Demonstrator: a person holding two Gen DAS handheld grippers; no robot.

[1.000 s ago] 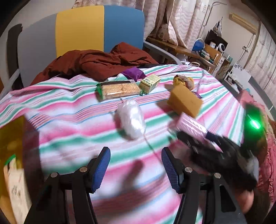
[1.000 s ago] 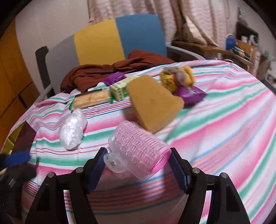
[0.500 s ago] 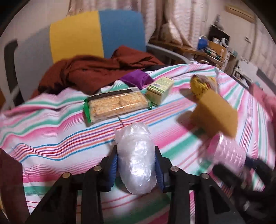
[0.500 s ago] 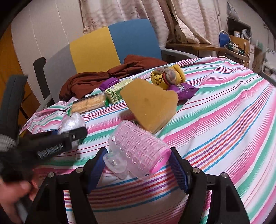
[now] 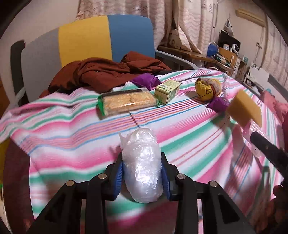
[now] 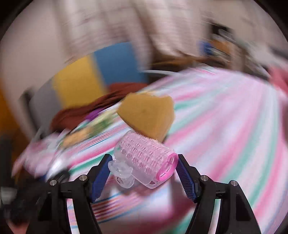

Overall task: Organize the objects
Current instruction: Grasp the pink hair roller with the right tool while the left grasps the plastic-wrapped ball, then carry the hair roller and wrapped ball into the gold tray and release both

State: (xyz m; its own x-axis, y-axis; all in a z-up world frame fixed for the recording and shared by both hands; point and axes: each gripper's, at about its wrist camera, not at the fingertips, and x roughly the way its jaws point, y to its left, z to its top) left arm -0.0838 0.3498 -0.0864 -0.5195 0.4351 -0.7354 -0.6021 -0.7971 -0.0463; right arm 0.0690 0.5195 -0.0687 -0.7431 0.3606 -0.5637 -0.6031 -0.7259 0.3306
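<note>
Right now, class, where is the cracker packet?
In the left wrist view, the cracker packet lies left of the green box, before the brown cloth.

Behind the striped cloth [image 5: 72, 126]: chair [image 5: 100, 36] with grey, yellow and blue back panels, rust-brown garment [image 5: 108, 73] heaped on its seat and touching the cloth's far edge. Patterned curtains [image 5: 180, 21] along the rear wall. To the right, cluttered wooden desk [image 5: 189, 54] bearing a blue item [image 5: 212, 49] and cardboard boxes [image 5: 228, 52]; contents too small to identify. Air-conditioning unit [image 5: 250, 14] mounted high on the right wall. Right wrist view heavily blurred; same chair [image 6: 100, 72] and garment [image 6: 86, 111] discernible only as colour patches.
</note>
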